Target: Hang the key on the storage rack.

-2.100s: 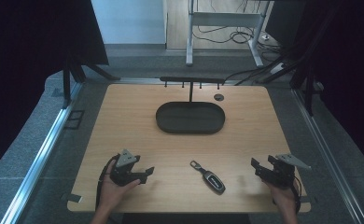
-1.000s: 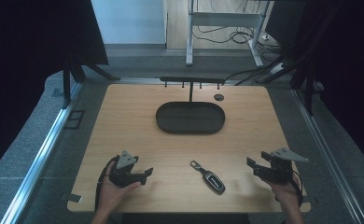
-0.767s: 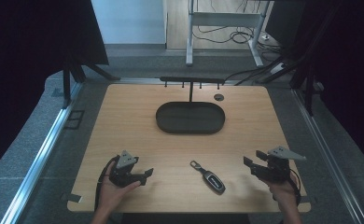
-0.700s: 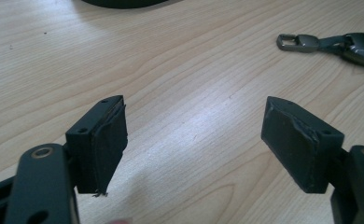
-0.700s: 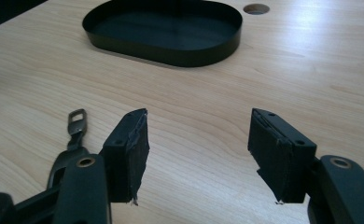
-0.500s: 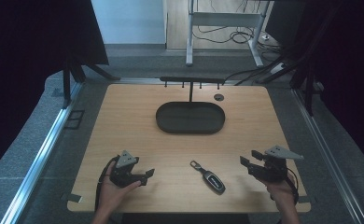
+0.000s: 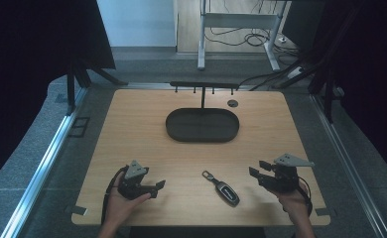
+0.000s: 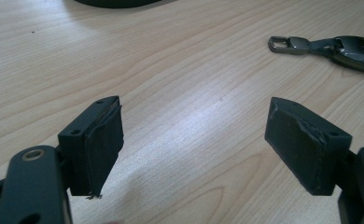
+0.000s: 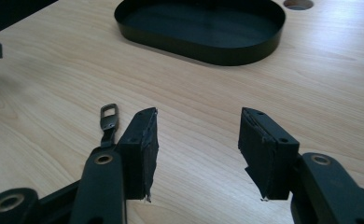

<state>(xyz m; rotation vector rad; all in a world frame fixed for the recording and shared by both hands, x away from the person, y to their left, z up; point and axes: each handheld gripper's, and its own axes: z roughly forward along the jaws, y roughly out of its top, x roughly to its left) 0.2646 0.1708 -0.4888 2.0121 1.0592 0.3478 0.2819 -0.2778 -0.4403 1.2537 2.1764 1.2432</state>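
At the counter's (image 7: 132,129) near edge a key fob (image 7: 222,188) lies flat between two hand-held tongs, the left tongs (image 7: 154,187) spread wide with nothing between them, the right tongs (image 7: 257,169) partly open and just closing, apparently short of the fob, the tray (image 7: 202,125) beyond.

Left gripper (image 7: 158,185): black body, grey three-cornered plate, black cable.
Right gripper (image 7: 256,168): same black build, grey plate.
Jaws: black blocks, worn dark pads, brass-ringed pivots.
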